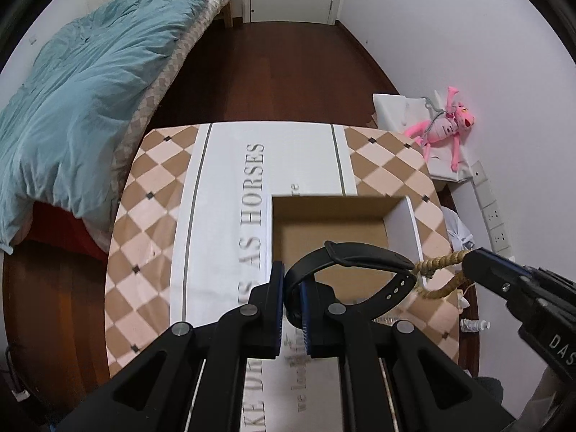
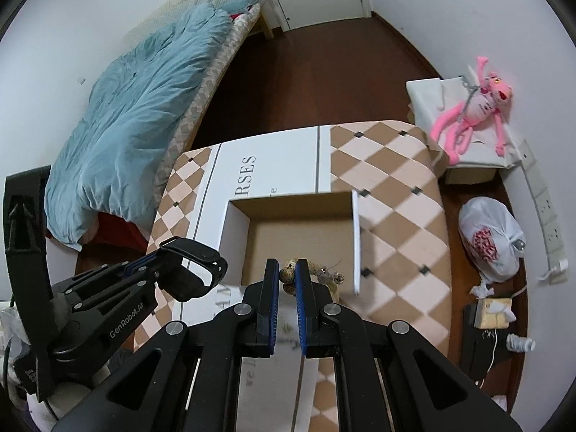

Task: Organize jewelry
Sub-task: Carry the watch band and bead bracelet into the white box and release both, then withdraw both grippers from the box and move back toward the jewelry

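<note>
black watch (image 1: 354, 270) pinched in left gripper (image 1: 292, 295), above box (image 1: 334, 230)

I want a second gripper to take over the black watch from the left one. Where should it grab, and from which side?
Take the watch on the free arc of its strap, opposite the left gripper, which pinches the loop at its near, lower end. The strap stands up as an open loop above the box, so that far arc is clear: probably come from above or the right, one pad inside the loop.
</note>
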Tool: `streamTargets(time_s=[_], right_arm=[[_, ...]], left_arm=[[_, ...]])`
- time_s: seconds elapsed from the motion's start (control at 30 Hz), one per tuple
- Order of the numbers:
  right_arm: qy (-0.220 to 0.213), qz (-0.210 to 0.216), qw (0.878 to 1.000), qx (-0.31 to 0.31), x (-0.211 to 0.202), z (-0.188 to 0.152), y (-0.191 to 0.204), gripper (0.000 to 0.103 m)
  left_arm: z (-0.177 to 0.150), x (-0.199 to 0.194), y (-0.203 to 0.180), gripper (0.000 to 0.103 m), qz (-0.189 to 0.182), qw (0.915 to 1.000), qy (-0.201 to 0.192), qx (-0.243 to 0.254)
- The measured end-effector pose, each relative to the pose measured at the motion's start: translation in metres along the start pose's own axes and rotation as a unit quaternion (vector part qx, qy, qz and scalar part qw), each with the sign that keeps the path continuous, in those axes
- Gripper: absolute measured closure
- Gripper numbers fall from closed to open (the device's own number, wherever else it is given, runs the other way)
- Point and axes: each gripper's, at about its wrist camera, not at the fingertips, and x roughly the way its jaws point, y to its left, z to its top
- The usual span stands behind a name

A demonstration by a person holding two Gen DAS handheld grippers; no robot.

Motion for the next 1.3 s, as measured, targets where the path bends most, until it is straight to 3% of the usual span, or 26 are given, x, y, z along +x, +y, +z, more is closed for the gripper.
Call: streamTargets(time_s=[0.17,0.27,0.33,0.37,0.43,0.47,0.5,0.63,0.7,0.87,1.07,1.3], right_arm=[[0.032,0.013,0.999,-0.009,0.034,0.027,0.001,0.094],[0.059,0.027,0.998,-0.016,0.054,0.037,0.000,0.093],[0.077,0.023,0.997,-0.011,0.067,0.043,-0.007,0.092],[0.083,0.019,0.996,-0.012,0.072,0.044,-0.009,0.090],[0.089,0.004,0.996,-0.012,0.076,0.045,-0.015,0.073],[0.092,0.000,0.996,-0.012,0.078,0.044,-0.017,0.052],[0.093,-0.014,0.995,-0.013,0.079,0.042,-0.020,0.036],[0.095,-0.070,0.993,-0.030,0.081,0.030,-0.027,0.026],[0.096,-0.099,0.990,-0.036,0.085,0.020,-0.029,0.014],[0.095,-0.141,0.985,-0.036,0.096,-0.002,-0.033,0.012],[0.081,-0.148,0.985,-0.031,0.093,-0.017,-0.031,0.011],[0.049,-0.147,0.988,-0.025,0.069,-0.022,-0.018,0.011]], left_arm=[[0.021,0.020,0.001,0.096,-0.007,0.9998,0.020,0.001],[0.030,0.034,0.001,0.091,-0.020,0.9990,0.039,-0.010],[0.034,0.044,0.003,0.082,-0.031,0.9978,0.056,-0.020],[0.036,0.046,0.005,0.074,-0.030,0.9979,0.053,-0.024],[0.039,0.048,0.006,0.046,-0.018,0.9983,0.050,-0.025],[0.039,0.049,0.008,0.016,-0.012,0.9983,0.050,-0.028],[0.040,0.049,0.009,0.009,-0.002,0.9986,0.045,-0.028],[0.037,0.050,0.015,0.007,0.039,0.9983,0.034,-0.026],[0.032,0.050,0.018,0.004,0.055,0.9978,0.027,-0.025],[0.013,0.055,0.020,0.004,0.081,0.9963,0.022,-0.019],[-0.003,0.055,0.020,0.004,0.092,0.9954,0.017,-0.020],[-0.014,0.029,0.021,0.004,0.117,0.9928,-0.016,-0.019]])
